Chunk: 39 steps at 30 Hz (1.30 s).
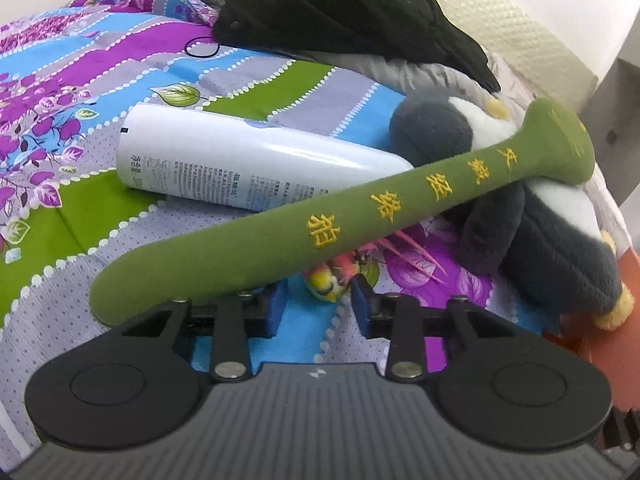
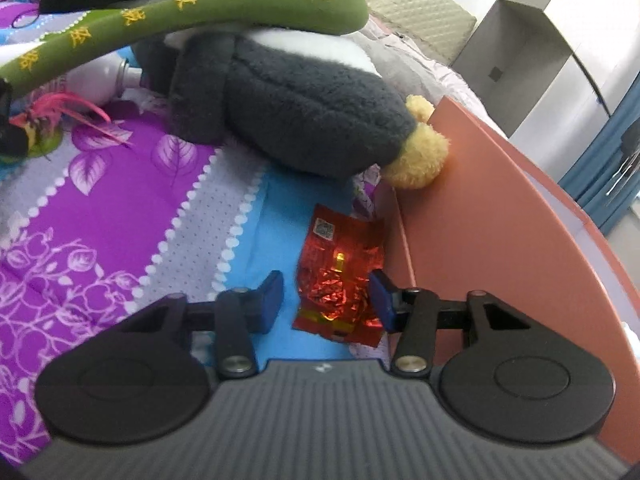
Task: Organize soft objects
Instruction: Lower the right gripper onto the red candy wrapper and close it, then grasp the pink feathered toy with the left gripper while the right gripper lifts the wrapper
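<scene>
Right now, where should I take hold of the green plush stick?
Grip the green plush stick on its slim shaft near the rounded end, just ahead of the left hand-held gripper. Approach from this near side: the wide head lies propped on the plush penguin.

Your bed's floral patchwork quilt (image 1: 100,92) carries a lying white spray can (image 1: 248,164), a penguin plush (image 2: 288,120), a small feathered toy (image 1: 332,280), a red foil packet (image 2: 340,276) and black clothing (image 1: 340,12).

Your left tool (image 1: 318,300) sits low in frame, blue pads apart; your right tool (image 2: 326,300) likewise, pads parted, gripping nothing.
</scene>
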Each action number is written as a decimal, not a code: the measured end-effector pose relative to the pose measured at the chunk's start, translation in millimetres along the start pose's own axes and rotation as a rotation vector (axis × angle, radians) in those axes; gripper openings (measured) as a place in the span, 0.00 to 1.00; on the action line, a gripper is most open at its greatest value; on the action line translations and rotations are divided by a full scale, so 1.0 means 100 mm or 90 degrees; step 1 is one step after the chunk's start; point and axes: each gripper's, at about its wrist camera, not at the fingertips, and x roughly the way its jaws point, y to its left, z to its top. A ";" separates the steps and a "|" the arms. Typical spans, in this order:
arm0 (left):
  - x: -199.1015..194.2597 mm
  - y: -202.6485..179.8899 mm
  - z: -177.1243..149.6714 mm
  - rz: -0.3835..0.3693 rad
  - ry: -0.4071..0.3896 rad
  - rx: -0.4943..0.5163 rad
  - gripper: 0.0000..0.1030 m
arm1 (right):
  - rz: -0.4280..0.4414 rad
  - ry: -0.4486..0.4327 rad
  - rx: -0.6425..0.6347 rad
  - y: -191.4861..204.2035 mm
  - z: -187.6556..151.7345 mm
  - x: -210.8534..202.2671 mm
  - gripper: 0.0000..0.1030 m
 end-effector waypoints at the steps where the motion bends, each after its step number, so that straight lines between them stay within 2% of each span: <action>1: 0.00 0.01 0.01 -0.004 0.002 -0.005 0.28 | -0.006 -0.001 -0.006 0.00 -0.01 0.00 0.39; 4: -0.01 0.01 0.02 -0.012 0.005 -0.011 0.28 | 0.005 -0.001 0.004 -0.05 0.00 -0.03 0.38; 5: -0.02 0.02 0.02 -0.014 0.007 -0.013 0.27 | 0.006 -0.003 0.002 -0.05 0.00 -0.04 0.29; 12: -0.10 0.07 -0.03 -0.027 0.033 -0.027 0.26 | 0.029 -0.016 -0.001 -0.05 -0.03 -0.17 0.28; 13: -0.12 0.08 -0.04 -0.029 0.037 -0.028 0.26 | 0.033 -0.018 0.000 -0.06 -0.04 -0.21 0.25; 14: -0.14 0.08 -0.05 -0.031 0.041 -0.027 0.26 | 0.034 -0.022 -0.002 -0.06 -0.04 -0.25 0.06; 16: -0.20 0.09 -0.08 -0.036 0.049 -0.021 0.25 | 0.044 -0.024 -0.005 -0.06 -0.06 -0.34 0.03; 21: -0.39 0.13 -0.20 -0.048 0.066 -0.006 0.25 | 0.075 -0.029 0.008 -0.10 -0.11 -0.56 0.03; 27: -0.57 0.22 -0.33 -0.047 0.071 0.002 0.25 | 0.049 -0.035 0.026 -0.13 -0.09 -0.61 0.04; 28: -0.59 0.24 -0.34 -0.046 0.071 0.004 0.25 | 0.041 -0.032 0.016 -0.12 -0.07 -0.57 0.07; 31: -0.63 0.28 -0.33 -0.045 0.071 0.002 0.25 | 0.015 -0.007 -0.031 -0.03 -0.05 -0.40 0.33; 35: -0.66 0.30 -0.31 -0.048 0.069 0.006 0.24 | -0.002 0.023 -0.071 0.04 -0.07 -0.21 0.34; 39: -0.67 0.32 -0.32 -0.048 0.071 0.008 0.24 | -0.033 0.017 -0.116 0.13 -0.12 -0.11 0.38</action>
